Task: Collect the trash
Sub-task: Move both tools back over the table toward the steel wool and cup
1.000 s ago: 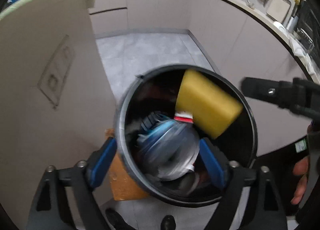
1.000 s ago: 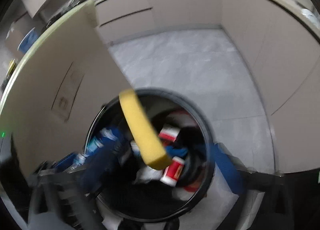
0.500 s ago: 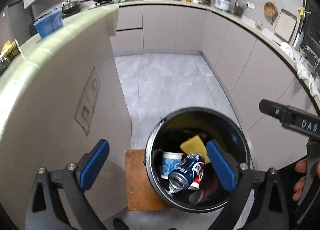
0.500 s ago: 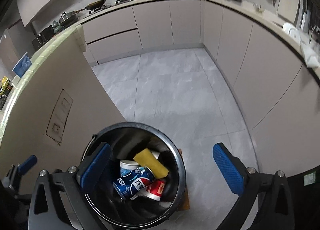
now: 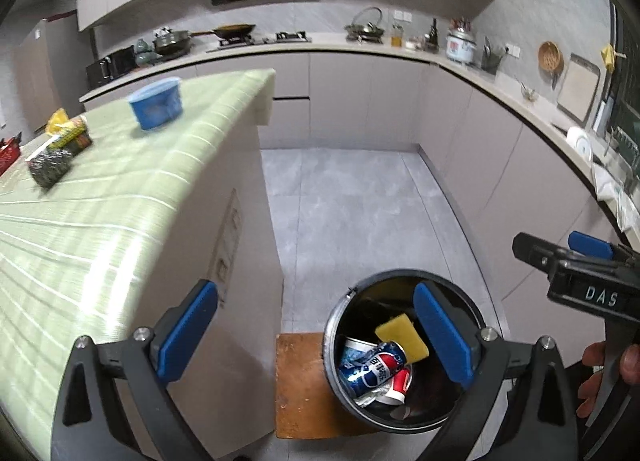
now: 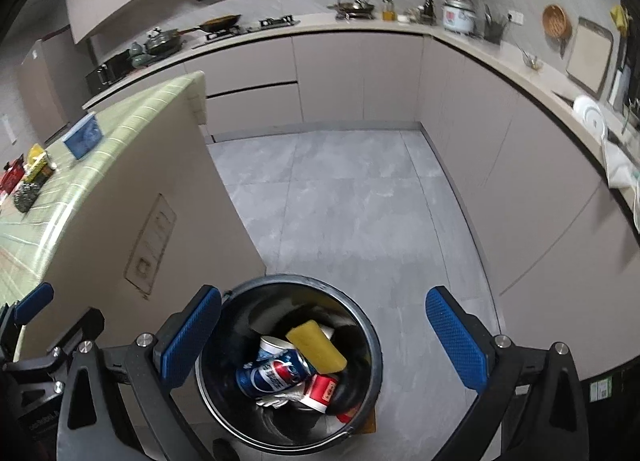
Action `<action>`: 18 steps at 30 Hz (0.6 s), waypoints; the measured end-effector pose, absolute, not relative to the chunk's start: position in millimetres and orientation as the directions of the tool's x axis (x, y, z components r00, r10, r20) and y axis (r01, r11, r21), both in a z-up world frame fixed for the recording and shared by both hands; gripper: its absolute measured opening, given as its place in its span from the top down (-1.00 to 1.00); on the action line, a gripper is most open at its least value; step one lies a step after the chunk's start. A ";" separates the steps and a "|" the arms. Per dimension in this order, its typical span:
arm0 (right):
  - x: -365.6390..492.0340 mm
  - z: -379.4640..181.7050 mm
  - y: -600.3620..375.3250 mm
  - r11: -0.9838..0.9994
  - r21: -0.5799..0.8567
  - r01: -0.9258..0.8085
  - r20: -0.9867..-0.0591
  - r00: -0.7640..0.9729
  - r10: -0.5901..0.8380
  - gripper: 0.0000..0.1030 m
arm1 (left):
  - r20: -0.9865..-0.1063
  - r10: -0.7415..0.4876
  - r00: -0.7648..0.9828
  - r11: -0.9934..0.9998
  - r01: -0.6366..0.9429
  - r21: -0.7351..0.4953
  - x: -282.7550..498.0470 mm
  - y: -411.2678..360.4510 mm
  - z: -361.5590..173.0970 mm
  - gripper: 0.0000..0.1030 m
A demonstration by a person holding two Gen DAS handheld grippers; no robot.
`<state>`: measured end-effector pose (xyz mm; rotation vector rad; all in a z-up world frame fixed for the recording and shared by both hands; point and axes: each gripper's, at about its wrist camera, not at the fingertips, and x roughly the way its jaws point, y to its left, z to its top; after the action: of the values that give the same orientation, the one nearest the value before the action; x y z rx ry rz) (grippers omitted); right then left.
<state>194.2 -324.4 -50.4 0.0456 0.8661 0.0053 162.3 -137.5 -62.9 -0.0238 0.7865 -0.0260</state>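
Note:
A round black trash bin (image 5: 332, 341) (image 6: 368, 341) stands on the floor below me. Inside lie a yellow sponge (image 5: 402, 335) (image 6: 316, 345), a blue Pepsi can (image 5: 370, 369) (image 6: 274, 373), a white-blue cup (image 5: 354, 349) (image 6: 272, 343) and a red cup (image 5: 400, 381) (image 6: 322, 389). My left gripper (image 5: 314, 337) is open and empty, high above the bin's left side. My right gripper (image 6: 322, 341) is open and empty, high above the bin. On the green counter (image 5: 100, 197) sit a blue tub (image 5: 155, 108) (image 6: 82, 137), a dark scouring pad (image 5: 50, 167) (image 6: 26, 195) and a snack packet (image 5: 72, 135) (image 6: 36, 171).
A brown wooden board (image 5: 300, 385) lies under the bin. The island's beige side panel (image 6: 168, 213) stands left of the bin. Kitchen cabinets (image 6: 520, 181) curve round the back and right. Grey tiled floor (image 6: 340, 201) lies between them.
Both grippers let go and rose well above the bin. The sponge and the can dropped into it and now lie still inside. The counter top has come into view.

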 end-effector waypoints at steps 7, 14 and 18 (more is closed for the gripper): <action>193.6 -23.1 -285.8 0.998 0.052 -0.045 -0.723 0.688 0.069 -1.00 | -0.666 0.033 0.745 0.996 -0.077 -0.037 148.8 -90.3 -36.7 -0.93; 194.8 -1.4 -224.2 0.990 0.046 -0.136 -0.682 0.720 0.130 -1.00 | -0.640 0.116 0.759 0.983 -0.179 -0.034 137.8 -32.9 -22.7 -0.94; 193.8 6.0 -184.0 0.982 0.036 -0.187 -0.671 0.724 0.163 -1.00 | -0.624 0.163 0.764 0.972 -0.235 -0.033 129.5 3.5 -15.7 -0.96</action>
<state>193.8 -184.0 6.0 -0.0346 0.7368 0.1931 129.5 3.5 -15.7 -0.1117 0.6670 0.2167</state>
